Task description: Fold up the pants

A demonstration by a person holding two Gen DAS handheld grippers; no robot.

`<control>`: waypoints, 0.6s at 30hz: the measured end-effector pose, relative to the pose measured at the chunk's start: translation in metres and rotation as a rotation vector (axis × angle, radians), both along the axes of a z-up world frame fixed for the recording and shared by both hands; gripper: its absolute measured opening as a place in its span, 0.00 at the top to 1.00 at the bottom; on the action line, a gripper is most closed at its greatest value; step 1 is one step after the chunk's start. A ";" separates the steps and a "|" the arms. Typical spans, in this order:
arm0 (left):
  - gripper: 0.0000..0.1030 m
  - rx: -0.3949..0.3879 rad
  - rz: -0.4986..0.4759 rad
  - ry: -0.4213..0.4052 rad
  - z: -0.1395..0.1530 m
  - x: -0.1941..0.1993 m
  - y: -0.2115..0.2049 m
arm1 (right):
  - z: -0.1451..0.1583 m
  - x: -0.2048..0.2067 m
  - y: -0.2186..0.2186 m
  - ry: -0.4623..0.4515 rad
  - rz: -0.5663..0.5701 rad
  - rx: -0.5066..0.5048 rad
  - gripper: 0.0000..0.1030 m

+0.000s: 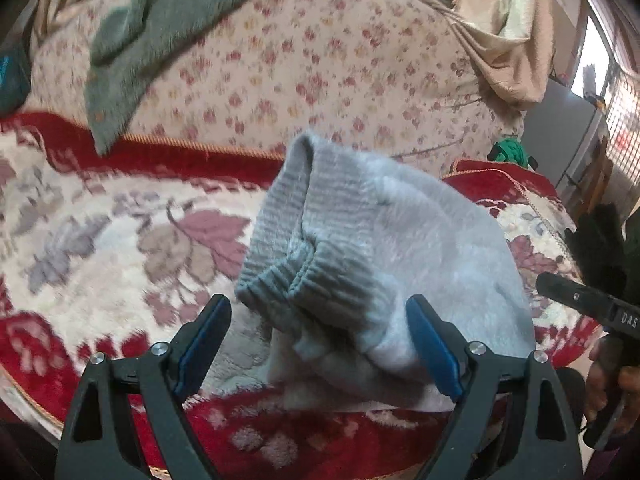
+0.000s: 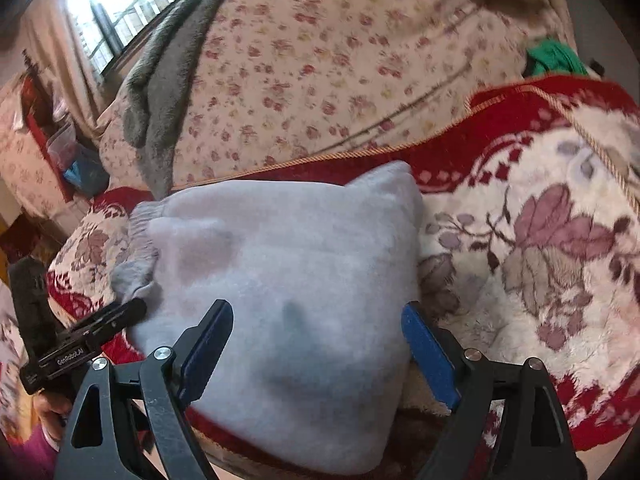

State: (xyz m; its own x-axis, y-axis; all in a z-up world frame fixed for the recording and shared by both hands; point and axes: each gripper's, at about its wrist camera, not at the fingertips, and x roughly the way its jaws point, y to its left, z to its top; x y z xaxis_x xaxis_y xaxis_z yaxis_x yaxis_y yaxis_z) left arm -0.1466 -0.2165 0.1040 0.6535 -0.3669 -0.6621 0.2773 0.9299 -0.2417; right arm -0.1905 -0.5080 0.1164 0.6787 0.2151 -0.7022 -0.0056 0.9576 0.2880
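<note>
Now both claws stand released: left claw (image 1: 318, 344), right claw (image 2: 316, 346). Folded grey pants (image 2: 280, 280) lie on red floral blanket (image 2: 540, 260), near edge. Likely finishing; lift clear, avoid snagging cuffs (image 1: 280, 264).

blurred: floral quilt (image 1: 320, 68) | cut off: green cloth (image 2: 554, 60) | hidden: pants' (image 2: 280, 280) underside

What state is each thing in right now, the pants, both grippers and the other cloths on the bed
Grey pants: folded into a compact bundle, lying on the red floral blanket, ribbed cuffs on top.
Left gripper: open, jaws on either side of the bundle, not pressing.
Right gripper: open, nothing gripped.
Dark grey cloth: draped loosely, unfolded, over the flowered quilt.
Green cloth: crumpled.
</note>
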 end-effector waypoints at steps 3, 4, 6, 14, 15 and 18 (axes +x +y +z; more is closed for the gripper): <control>0.14 0.032 0.026 -0.058 0.013 -0.007 -0.004 | 0.005 -0.003 0.018 -0.021 0.013 -0.054 0.12; 0.14 0.042 0.038 -0.081 0.018 -0.010 -0.005 | 0.005 -0.004 0.023 -0.025 0.016 -0.063 0.12; 0.14 0.057 0.050 -0.103 0.025 -0.013 -0.006 | 0.008 -0.008 0.030 -0.044 0.011 -0.064 0.12; 0.13 0.102 0.058 -0.151 0.039 -0.029 -0.018 | 0.015 -0.019 0.046 -0.067 -0.016 -0.083 0.11; 0.13 0.100 0.060 -0.155 0.040 -0.030 -0.018 | 0.016 -0.022 0.048 -0.071 -0.021 -0.090 0.11; 0.12 0.105 0.061 -0.175 0.045 -0.035 -0.023 | 0.017 -0.027 0.052 -0.081 -0.029 -0.111 0.10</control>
